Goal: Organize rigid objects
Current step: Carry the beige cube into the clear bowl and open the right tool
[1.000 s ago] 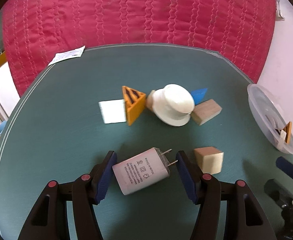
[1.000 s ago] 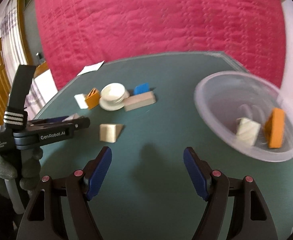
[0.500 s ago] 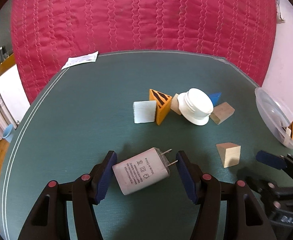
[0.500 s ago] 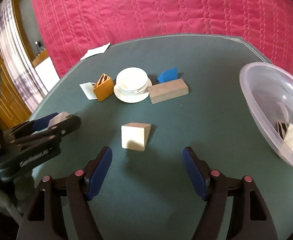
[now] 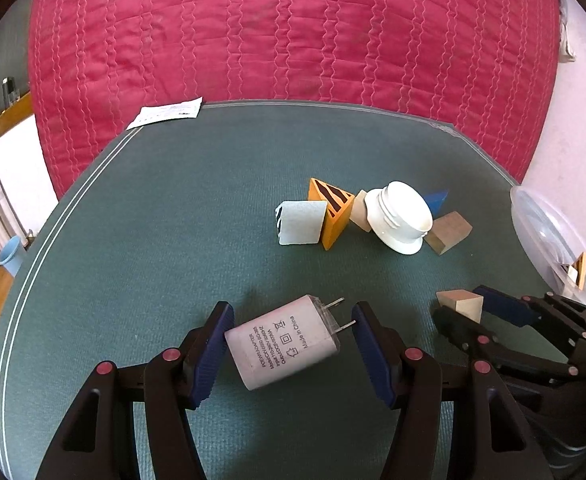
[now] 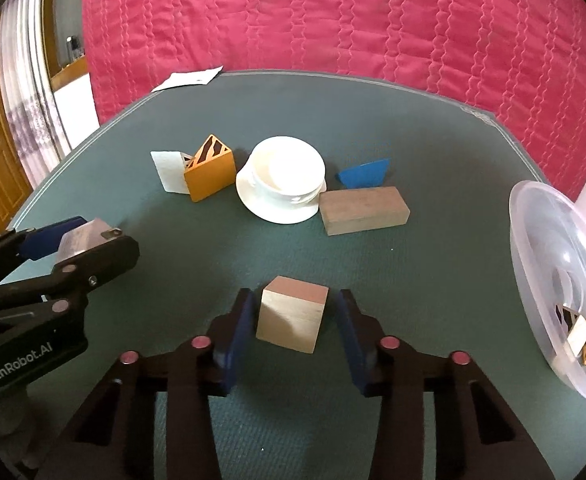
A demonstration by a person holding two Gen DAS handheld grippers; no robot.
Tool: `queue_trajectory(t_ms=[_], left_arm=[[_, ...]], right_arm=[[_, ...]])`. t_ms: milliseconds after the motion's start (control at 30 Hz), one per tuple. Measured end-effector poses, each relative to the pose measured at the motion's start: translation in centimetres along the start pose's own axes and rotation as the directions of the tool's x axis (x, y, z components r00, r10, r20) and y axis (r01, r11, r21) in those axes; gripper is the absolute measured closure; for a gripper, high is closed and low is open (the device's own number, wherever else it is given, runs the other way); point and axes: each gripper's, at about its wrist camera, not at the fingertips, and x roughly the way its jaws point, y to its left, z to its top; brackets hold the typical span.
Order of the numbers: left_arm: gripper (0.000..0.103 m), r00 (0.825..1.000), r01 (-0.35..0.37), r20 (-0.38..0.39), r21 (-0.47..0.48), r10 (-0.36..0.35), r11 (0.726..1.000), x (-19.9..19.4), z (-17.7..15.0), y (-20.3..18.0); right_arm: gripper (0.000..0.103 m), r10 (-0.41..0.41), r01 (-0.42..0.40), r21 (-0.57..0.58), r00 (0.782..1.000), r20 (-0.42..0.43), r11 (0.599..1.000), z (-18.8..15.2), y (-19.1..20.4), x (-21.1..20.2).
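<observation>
Task approx. at early-middle stage, judging by what lies where.

Already in bowl (image 6: 533, 216) at right edge of table (image 6: 413, 140): a few small pcs (image 6: 585, 328), striped orange and pale (exact count hard to tell through the plastic).

In hand now:
- L gripper (image 5: 291, 312): clamped on charger (image 5: 289, 344), one pad on its base, other against the prongs; charger tilted and seems off the cloth.
- R gripper (image 6: 293, 300): low over table, jaws closing around cube (image 6: 289, 324). Cube between the pads, resting on table, thin gap visible on both sides, so not gripped yet. Near bowl, but not beside it.

Left on table, grouped at centre and untouched:
- white block (image 6: 169, 176), touching orange prism (image 6: 209, 176)
- cup (image 6: 281, 184), white, lying tilted
- blue wedge (image 6: 365, 174) behind long block (image 6: 365, 210), which lies just beside cup
- one more pale piece (image 5: 359, 212) between prism and cup, seen only from L cam.

Remaining, as a guess: finish grip on cube, carry to bowl, same for charger, then six pcs of the group one by one. Paper slip (image 6: 189, 78) at far edge probably not part of the job.
</observation>
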Motion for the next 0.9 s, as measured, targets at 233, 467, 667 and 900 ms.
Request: queue_trajectory(t_ms=[233,467,667,900], left_arm=[[0.039,1.0,0.006,-0.003,0.0,-0.006,1.0,0.0,-0.1,-0.1],[0.039,1.0,0.01,0.001,0.01,-0.01,1.0,-0.1,-0.3,-0.4],[0.039,1.0,0.014,0.005,0.017,-0.014,1.0,-0.2,-0.4,-0.6],[0.039,1.0,0.014,0.007,0.023,-0.014,1.0,-0.3,-0.5,-0.8]], right_arm=[[0.069,0.027,-0.028,0.046,1.0,0.01,0.999,-0.2,-1.1,-0.4],[0.069,0.046,-0.049,0.089,0.998,0.035,0.995,-0.7,-2.2,-1.6],[0.069,0.027,-0.037,0.139,0.997,0.07,0.99,-0.9,-3.9,-3.1],[0.069,-0.019,0.0,0.198,0.995,0.096,0.98,-1.0,-6.5,-4.3]])
